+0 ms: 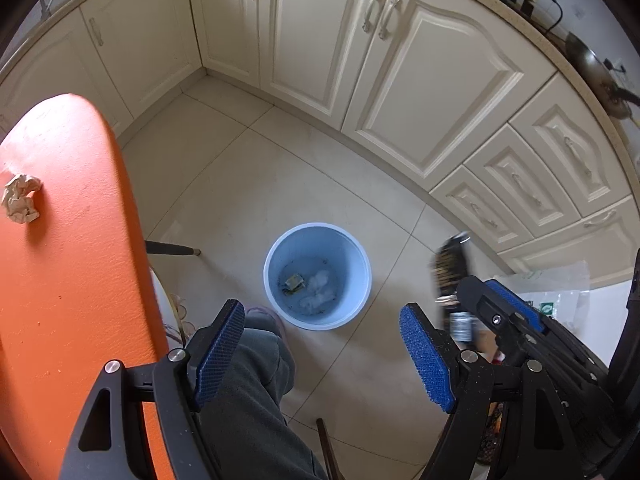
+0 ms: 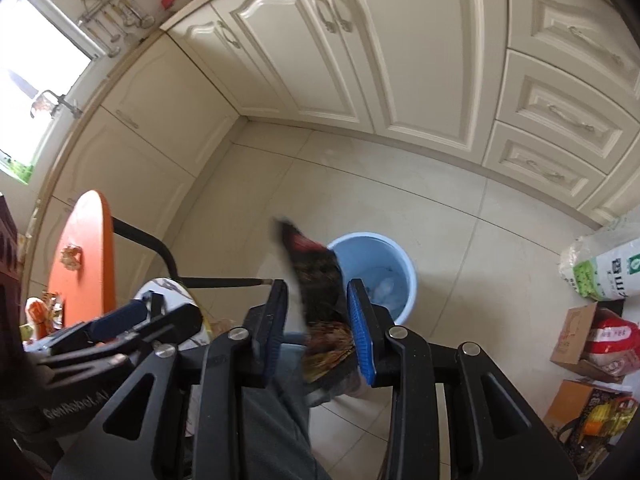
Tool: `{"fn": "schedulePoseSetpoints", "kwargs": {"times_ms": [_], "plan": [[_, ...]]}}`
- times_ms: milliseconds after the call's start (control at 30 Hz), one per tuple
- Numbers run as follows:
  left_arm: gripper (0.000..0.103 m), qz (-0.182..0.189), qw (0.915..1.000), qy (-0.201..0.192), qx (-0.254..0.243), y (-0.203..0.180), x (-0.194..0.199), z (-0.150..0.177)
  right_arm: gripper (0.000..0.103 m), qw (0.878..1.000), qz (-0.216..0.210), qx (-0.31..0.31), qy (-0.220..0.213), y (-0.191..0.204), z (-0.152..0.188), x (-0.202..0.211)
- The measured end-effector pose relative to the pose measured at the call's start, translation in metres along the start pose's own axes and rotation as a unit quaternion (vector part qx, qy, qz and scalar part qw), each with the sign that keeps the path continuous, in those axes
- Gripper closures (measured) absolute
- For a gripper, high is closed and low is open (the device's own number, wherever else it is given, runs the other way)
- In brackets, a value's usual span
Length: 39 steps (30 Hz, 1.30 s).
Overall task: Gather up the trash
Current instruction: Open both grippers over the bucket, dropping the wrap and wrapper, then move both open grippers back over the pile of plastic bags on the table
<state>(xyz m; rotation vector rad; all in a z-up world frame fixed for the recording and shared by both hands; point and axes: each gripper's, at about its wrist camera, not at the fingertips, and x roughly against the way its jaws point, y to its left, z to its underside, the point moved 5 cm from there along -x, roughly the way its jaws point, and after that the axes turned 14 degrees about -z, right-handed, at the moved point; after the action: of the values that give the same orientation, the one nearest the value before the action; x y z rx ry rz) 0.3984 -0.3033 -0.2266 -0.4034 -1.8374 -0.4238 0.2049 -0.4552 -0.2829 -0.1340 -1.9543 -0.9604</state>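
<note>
A light blue trash bin (image 1: 318, 274) stands on the tiled floor with some paper scraps inside; it also shows in the right wrist view (image 2: 376, 268). My left gripper (image 1: 322, 354) is open and empty above the floor, just short of the bin. My right gripper (image 2: 318, 326) is shut on a dark snack wrapper (image 2: 316, 280), blurred, held left of the bin; the wrapper also shows in the left wrist view (image 1: 452, 270). A crumpled paper ball (image 1: 22, 198) lies on the orange table (image 1: 68, 260), also seen in the right wrist view (image 2: 71, 258).
Cream cabinets (image 1: 400, 80) wrap the corner behind the bin. The person's knee in grey trousers (image 1: 256, 380) is below the left gripper. Bags and boxes (image 2: 596, 320) stand on the floor at right. A black table leg (image 2: 224, 281) reaches toward the bin.
</note>
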Motion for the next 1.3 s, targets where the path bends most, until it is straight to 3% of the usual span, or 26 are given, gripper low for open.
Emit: {"fn": "schedulePoseSetpoints", "kwargs": {"times_ms": [67,133,300,467,867,1300], "plan": [[0.027,-0.002,1.0000,-0.004,0.006,0.006,0.003,0.003,0.047,1.000,0.000,-0.008,-0.007,0.002,-0.002,0.003],[0.027,-0.003,0.9999,-0.004,0.011,0.009,0.004,0.004,0.037,1.000,0.003,-0.013,-0.016,0.002,-0.002,0.007],[0.027,-0.003,0.9999,-0.005,0.012,0.013,0.013,0.013,0.032,1.000,0.013,-0.018,-0.018,0.002,0.001,0.014],[0.027,-0.019,0.9997,-0.014,0.007,0.012,0.024,0.023,0.019,0.999,0.042,-0.017,-0.028,0.004,0.007,0.027],[0.026,-0.022,0.9985,-0.049,0.014,0.025,0.075,0.067,0.007,0.994,0.077,0.022,-0.069,0.027,0.028,0.076],[0.025,-0.038,0.9910,-0.094,0.087,0.121,0.144,0.140,0.003,0.993,0.031,0.075,-0.080,0.100,0.048,0.086]]}}
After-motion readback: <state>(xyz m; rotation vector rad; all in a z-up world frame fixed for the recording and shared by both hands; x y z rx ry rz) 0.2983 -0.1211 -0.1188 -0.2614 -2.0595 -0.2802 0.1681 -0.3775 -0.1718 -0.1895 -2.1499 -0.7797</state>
